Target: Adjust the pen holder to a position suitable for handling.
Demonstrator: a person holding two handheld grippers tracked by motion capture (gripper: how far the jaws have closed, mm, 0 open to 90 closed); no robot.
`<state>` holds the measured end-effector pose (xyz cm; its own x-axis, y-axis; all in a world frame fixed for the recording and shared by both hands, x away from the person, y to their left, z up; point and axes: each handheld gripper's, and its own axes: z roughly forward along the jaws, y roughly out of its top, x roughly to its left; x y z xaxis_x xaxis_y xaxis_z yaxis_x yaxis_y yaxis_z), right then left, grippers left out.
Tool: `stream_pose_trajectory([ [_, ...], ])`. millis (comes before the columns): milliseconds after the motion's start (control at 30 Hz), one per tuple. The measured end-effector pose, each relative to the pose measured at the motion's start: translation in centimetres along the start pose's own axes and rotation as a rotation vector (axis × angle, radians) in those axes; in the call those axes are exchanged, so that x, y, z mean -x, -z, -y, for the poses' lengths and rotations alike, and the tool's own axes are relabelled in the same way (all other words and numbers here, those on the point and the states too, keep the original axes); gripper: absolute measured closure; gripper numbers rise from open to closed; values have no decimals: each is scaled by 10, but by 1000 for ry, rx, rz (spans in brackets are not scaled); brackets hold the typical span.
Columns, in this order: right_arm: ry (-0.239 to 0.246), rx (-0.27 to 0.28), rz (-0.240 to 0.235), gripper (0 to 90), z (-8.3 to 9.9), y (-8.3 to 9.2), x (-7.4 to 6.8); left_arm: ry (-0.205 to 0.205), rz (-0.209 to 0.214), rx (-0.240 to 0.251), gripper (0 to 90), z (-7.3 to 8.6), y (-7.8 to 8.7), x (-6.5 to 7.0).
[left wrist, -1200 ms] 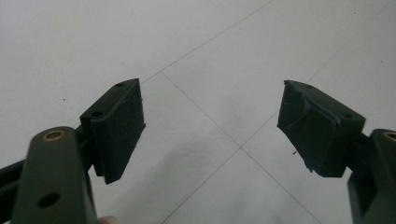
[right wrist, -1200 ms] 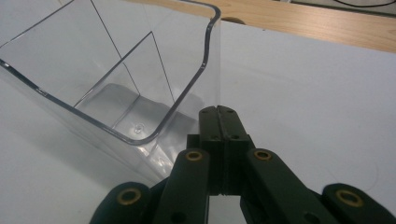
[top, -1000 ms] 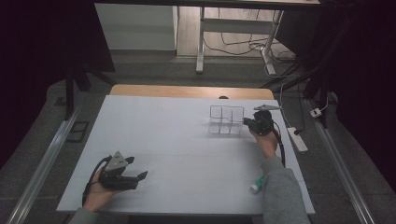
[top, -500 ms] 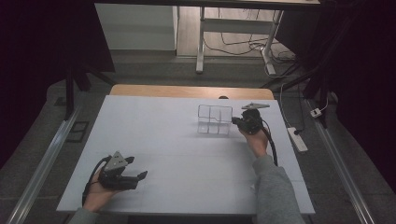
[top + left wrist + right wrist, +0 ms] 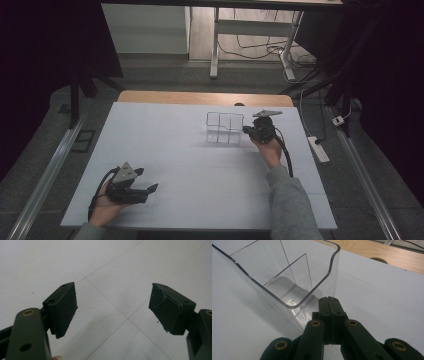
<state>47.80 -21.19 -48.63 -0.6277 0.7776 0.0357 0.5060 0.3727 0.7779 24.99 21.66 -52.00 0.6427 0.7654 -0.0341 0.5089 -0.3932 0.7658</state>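
Pressing its fingers flat together, the right gripper [image 5: 248, 131] sits against the outer wall of a clear plastic organizer [image 5: 224, 127] on the far right part of the white desk [image 5: 165, 140]. In the right gripper view, the closed fingers [image 5: 329, 305] touch the base of the organizer's [image 5: 287, 277] near corner with nothing pinched between them. The organizer is see-through, split by thin dividers into compartments, and stands upright on the desk. The left gripper [image 5: 145, 181] rests in the person's left hand [image 5: 102, 210] near the front left edge, well apart from the organizer. Its fingers [image 5: 62, 308] are spread wide over bare desk, holding nothing.
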Motion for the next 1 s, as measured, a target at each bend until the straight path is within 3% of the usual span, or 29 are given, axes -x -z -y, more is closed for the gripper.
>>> stream_pose_trajectory([
  [1000,50,-18,-47,889,-21,-25,-34,-2,-3,-4,223,1,0,-1],
])
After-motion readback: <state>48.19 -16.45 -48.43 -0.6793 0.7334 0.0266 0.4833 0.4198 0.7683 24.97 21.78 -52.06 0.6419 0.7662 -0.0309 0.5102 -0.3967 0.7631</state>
